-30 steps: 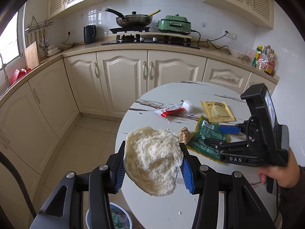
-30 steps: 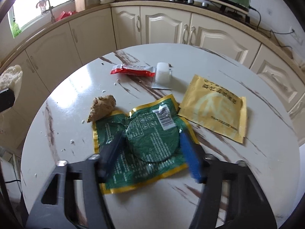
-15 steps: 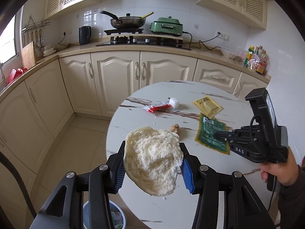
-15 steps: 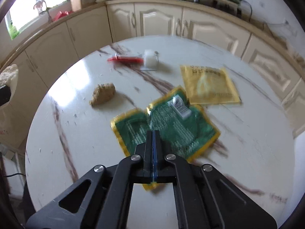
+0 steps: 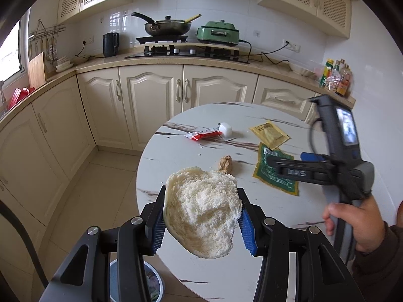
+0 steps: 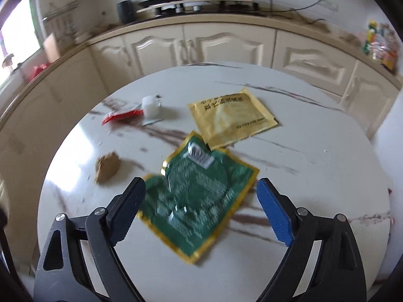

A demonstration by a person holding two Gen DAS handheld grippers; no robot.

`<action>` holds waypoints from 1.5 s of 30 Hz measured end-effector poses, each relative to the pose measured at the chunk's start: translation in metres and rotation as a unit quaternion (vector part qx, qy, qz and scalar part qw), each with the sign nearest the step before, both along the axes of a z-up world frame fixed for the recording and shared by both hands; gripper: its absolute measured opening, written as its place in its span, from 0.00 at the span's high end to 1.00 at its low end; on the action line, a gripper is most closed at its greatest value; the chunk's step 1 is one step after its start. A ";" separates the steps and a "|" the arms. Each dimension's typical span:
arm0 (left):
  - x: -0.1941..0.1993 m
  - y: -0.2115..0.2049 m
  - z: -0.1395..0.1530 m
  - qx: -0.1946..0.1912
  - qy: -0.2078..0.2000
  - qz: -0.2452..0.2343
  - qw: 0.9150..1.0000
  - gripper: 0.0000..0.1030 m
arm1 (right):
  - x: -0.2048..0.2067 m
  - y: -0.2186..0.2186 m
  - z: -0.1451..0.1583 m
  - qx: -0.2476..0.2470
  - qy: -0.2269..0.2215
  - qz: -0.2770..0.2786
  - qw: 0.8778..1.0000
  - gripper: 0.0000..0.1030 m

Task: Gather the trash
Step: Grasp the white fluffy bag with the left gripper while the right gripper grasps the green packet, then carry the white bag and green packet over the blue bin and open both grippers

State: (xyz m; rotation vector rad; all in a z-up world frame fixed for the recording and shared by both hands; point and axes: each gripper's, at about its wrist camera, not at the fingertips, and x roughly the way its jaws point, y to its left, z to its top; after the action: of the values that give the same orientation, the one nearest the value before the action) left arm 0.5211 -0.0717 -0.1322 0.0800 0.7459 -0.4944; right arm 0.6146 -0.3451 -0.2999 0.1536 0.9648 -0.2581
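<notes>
Two tongs are at work over the round marble desk (image 5: 226, 274). Half a second ago the right tongs (image 6: 201, 216) were clenched shut over the green wrapper (image 6: 199, 196); now they stand spread wide, released, one finger on each side of the wrapper, which lies flat on the desk, blurred. The left tongs (image 5: 201, 216) still grip the pale bread chunk (image 5: 201, 211), raised over the desk edge nearest the camera, as before.

Counted around the green wrapper: one yellow packet (image 6: 231, 115) just beyond it, their corners touching or overlapping; one brown crumb lump (image 6: 107, 166) to its left, apart; one red wrapper (image 6: 123, 115) and one small white cup (image 6: 150, 104) farther off, beside each other. One bin (image 5: 148, 281) stands on the floor below the bread, partly hidden by the left tongs. A bare hand (image 5: 357, 224) holds the right tongs' handle to the right of the green wrapper in the left view
</notes>
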 end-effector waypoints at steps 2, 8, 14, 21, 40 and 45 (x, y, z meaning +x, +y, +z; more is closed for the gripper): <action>0.005 0.001 -0.001 -0.001 0.002 0.003 1.000 0.55 | 0.009 0.003 -0.008 -0.004 0.017 -0.015 1.000 0.10; 0.015 0.005 -0.007 -0.003 0.007 0.006 1.000 0.55 | 0.016 -0.003 -0.027 -0.003 0.043 -0.057 0.997 0.00; 0.019 0.008 -0.011 -0.011 0.013 0.007 1.000 0.55 | 0.021 0.010 -0.034 -0.023 0.046 -0.013 0.999 0.00; 0.014 0.013 -0.010 -0.012 0.012 0.008 1.000 0.55 | 0.018 0.011 -0.031 -0.023 0.044 0.027 0.998 0.05; 0.002 0.038 -0.001 -0.011 0.008 0.004 1.000 0.55 | 0.000 0.004 -0.019 -0.012 0.025 0.080 0.996 0.55; -0.001 0.043 0.003 -0.014 0.008 0.002 1.000 0.55 | -0.011 0.000 -0.015 0.003 0.013 0.077 0.997 0.55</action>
State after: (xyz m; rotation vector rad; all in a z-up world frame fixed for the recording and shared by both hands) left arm 0.5206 -0.0292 -0.1292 0.0482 0.7554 -0.5014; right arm 0.6040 -0.3450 -0.3152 0.0814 0.9986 -0.1152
